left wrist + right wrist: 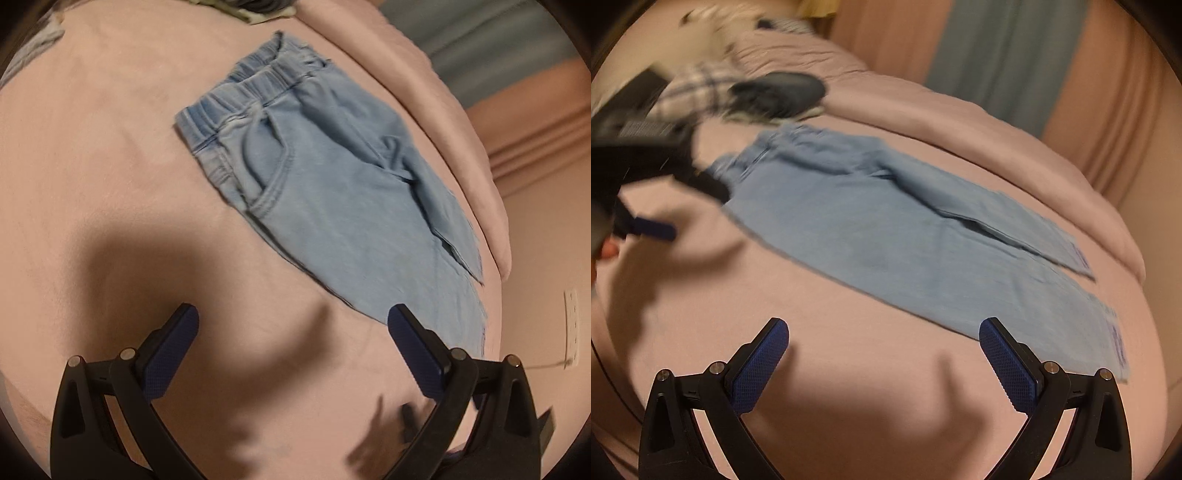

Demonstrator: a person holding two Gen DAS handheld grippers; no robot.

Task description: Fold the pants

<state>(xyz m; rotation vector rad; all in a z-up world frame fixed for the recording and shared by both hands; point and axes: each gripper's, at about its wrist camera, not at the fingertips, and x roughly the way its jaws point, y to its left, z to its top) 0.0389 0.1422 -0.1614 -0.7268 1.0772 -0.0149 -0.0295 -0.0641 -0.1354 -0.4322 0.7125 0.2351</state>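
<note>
In the left wrist view, the left gripper (293,314) hangs over a pink bed cover (110,184) with its jaws spread wide and nothing between them; the blue pads (413,350) carry a fine grid texture. The pants (332,192), soft light-blue denim, lie flat on the cover ahead and to the right, the gathered elastic waistband (243,96) at the far end and a curved stitched pocket below it. One leg lies over the other, and a frayed hem reaches the right fingertip. A rolled pink blanket (443,110) borders the pants on the right. A dark shadow falls on the cover near the fingers.

In the right wrist view, the right gripper (882,328) is likewise spread wide and empty above the cover. The pants (886,229) stretch from far left to near right, legs side by side, hems near the right finger. The left gripper (646,221), blurred, sits at the left beside the waistband. Blurred clothes (746,88) are heaped beyond, and curtains (997,55) hang at the far side.
</note>
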